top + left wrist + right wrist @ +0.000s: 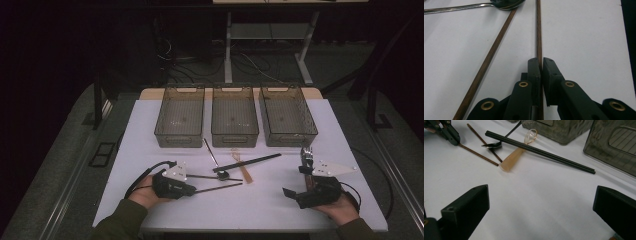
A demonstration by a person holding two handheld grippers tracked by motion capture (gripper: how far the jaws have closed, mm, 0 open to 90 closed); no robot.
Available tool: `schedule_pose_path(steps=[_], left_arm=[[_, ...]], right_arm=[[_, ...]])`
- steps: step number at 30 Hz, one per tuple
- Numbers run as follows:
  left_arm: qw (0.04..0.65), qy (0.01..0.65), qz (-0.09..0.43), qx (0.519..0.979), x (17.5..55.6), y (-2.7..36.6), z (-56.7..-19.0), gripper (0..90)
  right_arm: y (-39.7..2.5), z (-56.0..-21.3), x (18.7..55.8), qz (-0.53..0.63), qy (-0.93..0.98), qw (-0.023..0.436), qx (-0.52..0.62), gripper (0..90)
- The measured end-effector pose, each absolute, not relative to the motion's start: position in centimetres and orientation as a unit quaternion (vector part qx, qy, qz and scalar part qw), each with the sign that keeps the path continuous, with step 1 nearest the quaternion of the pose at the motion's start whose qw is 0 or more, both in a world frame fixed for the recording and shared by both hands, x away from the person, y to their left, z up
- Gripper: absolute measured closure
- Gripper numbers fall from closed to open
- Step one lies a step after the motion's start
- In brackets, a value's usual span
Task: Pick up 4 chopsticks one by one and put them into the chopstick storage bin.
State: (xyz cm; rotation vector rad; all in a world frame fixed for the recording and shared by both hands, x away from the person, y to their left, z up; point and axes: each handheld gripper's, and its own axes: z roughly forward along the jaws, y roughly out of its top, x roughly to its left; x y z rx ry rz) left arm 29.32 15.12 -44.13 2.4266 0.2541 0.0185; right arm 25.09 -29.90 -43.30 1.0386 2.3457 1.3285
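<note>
A dark room surrounded a white table [260, 205]; beyond its far edge stood the legs of another table, with cables trailing on the floor. Three see-through bins stood in a row along the table's far side: the left bin [180, 116], the middle bin [234, 116] and the right bin [287, 116], all empty as far as the high view showed. Just in front of the middle bin lay a small heap of cutlery; a pair of black chopsticks [248, 163] lay across an amber spoon [242, 165], and a metal spoon [214, 157] reached from the heap toward the middle bin. Two brown chopsticks lay on the near side of the heap; the farther brown chopstick [212, 176] lay free on the table, its tip by the metal spoon's bowl. The left gripper [186, 190], near the middle bin's left front and closer to the person, was clenched on the nearer brown chopstick [538, 37]; the left gripper view showed the stick pinched between the jaws and running straight away from them, flat along the table. The right gripper [298, 180], in front of the right bin and nearer the person, was released; the right gripper view showed its jaws spread wide with bare table between them, well apart from the heap.
</note>
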Motion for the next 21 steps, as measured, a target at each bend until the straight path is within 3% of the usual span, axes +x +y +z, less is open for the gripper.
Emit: schedule_pose_path(steps=[21], left_arm=[[0.347,0.1,-0.002,0.933,28.56,15.06,-43.79,85.3]], right_arm=[[-29.83,-43.39,25.05,0.468,0.798,0.121,0.358,0.3]])
